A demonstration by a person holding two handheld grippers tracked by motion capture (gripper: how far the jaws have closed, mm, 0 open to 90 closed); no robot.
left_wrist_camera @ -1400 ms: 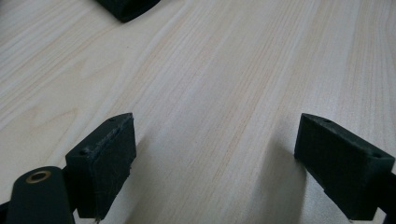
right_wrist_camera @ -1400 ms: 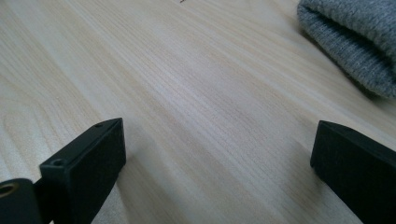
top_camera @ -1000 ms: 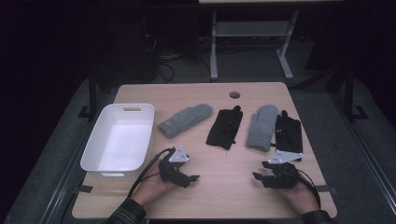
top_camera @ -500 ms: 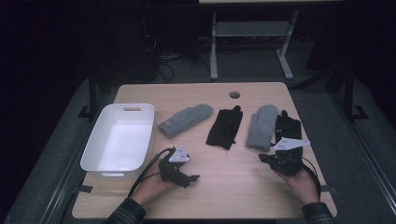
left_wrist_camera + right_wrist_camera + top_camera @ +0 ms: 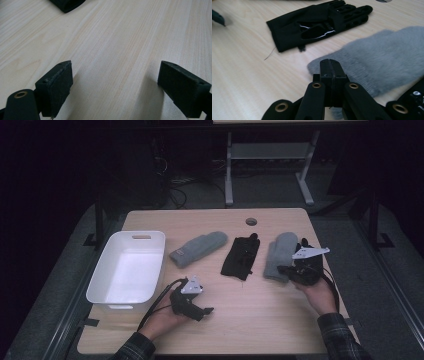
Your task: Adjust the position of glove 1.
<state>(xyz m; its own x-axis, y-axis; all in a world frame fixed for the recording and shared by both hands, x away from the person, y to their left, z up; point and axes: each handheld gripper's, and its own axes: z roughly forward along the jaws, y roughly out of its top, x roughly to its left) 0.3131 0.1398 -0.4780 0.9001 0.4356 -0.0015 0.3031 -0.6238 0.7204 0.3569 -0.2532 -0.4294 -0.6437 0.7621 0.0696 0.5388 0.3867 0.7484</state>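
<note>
Two grey mittens and two black gloves lie in a row across the wooden table (image 5: 250, 320). My right gripper (image 5: 281, 269) is shut, its jaws pressed together with nothing between them, just over the cuff of the right grey mitten (image 5: 279, 254). In the right gripper view my right gripper (image 5: 329, 66) hangs above that mitten (image 5: 387, 55), with a black glove (image 5: 317, 23) beyond it. My left gripper (image 5: 204, 310) rests near the front edge, open. In the left gripper view my left gripper (image 5: 115, 75) has only bare wood between its jaws.
A white tub (image 5: 100, 280) stands at the left of the table. The other grey mitten (image 5: 198, 249) and the middle black glove (image 5: 241, 256) lie beside it. A second black glove (image 5: 306, 245) lies behind my right gripper. A round hole (image 5: 251, 221) marks the far edge.
My right hand has moved away from the front edge to the right grey mitten's cuff, and its jaws have shut. The left hand has stayed where it was.
</note>
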